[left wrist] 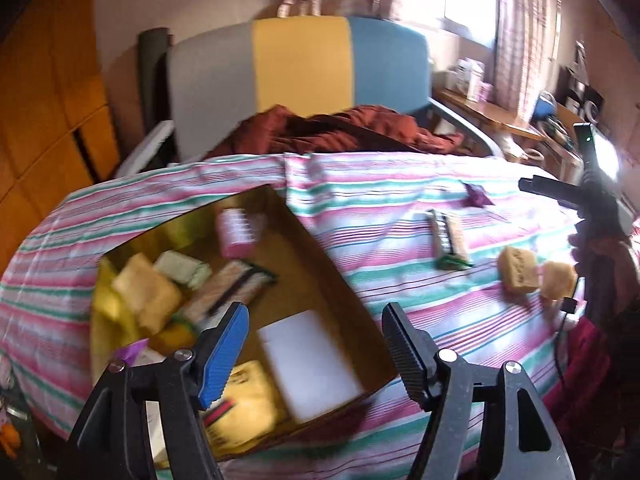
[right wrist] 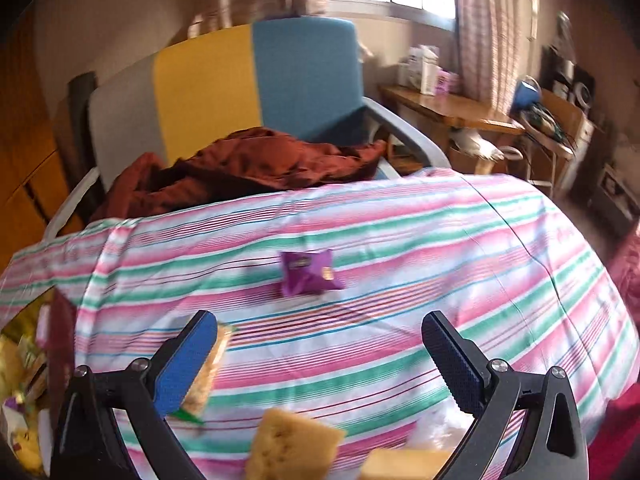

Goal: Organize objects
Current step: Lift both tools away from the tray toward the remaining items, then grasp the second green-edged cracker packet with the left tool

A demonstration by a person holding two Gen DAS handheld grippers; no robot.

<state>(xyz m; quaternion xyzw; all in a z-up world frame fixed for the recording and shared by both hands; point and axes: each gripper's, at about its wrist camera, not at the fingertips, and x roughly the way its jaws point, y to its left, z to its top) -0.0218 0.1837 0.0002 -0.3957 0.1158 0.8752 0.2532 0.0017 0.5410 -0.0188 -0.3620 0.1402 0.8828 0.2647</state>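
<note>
The left gripper (left wrist: 312, 344) hangs over an open cardboard box (left wrist: 320, 280) on the striped bed cover (left wrist: 400, 192). Its jaws are spread wide with nothing between them. Right under the jaws, inside the box, lies a white flat pack (left wrist: 308, 364) beside a yellow pack (left wrist: 248, 400). Farther ahead of the jaws in the box are a tan snack pack (left wrist: 148, 292), a pale green one (left wrist: 182, 268), a long striped wrapper (left wrist: 236, 288) and a pink pack (left wrist: 238, 232).

The right gripper (right wrist: 320, 356) also has its jaws spread and empty. Ahead of them a purple wrapper (right wrist: 308, 272) lies on the cover. Behind its left jaw is a long cracker pack (right wrist: 208, 368), and below the jaws are two tan cakes (right wrist: 292, 448).
</note>
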